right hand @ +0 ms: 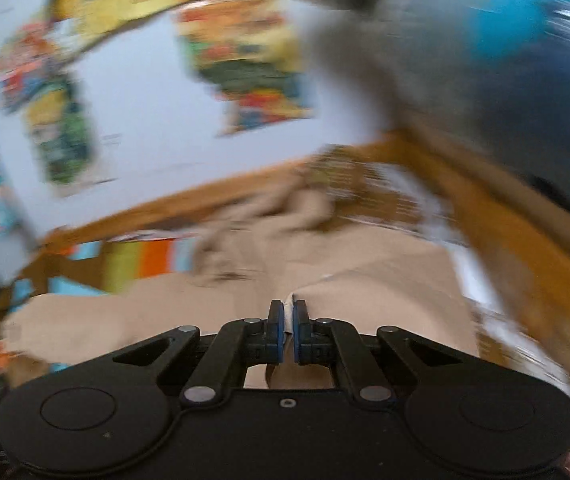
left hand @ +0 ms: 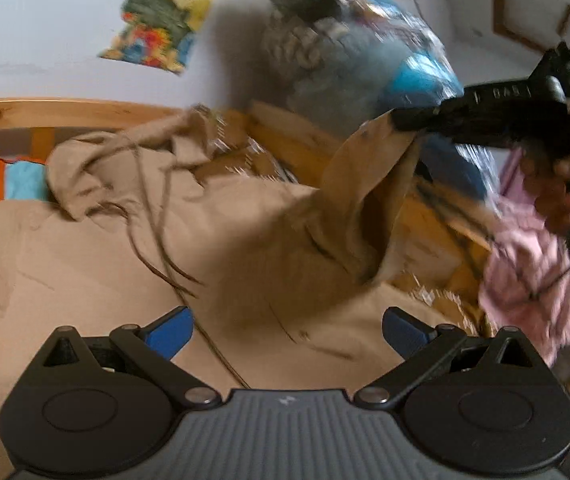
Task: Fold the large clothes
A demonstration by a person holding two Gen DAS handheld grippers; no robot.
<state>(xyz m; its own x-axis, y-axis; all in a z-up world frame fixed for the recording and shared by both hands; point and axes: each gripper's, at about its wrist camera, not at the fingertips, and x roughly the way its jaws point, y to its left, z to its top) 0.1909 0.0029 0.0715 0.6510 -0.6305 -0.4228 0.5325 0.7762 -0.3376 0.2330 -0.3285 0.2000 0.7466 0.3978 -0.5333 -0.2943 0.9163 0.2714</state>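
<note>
Currently left gripper [left hand: 287,334] jaws wide apart, gripping nothing; beige hoodie [left hand: 213,224] spreads ahead of and beneath them. Right gripper [right hand: 288,330] jaws nearly closed, pinching a hoodie edge lifted off the spread.

bedroom corner with a pale wall [left hand: 65,40] and a wooden bed frame [left hand: 45,110]

a colourful poster [left hand: 157,12] hangs on the wall at 11 o'clock in the left wrist view; more blurred posters [right hand: 245,60] fill the right wrist view. a striped orange and blue cloth [left hand: 1,180] lies at 9 o'clock, a wood-trimmed white panel [left hand: 525,20] at 2 o'clock.
</note>
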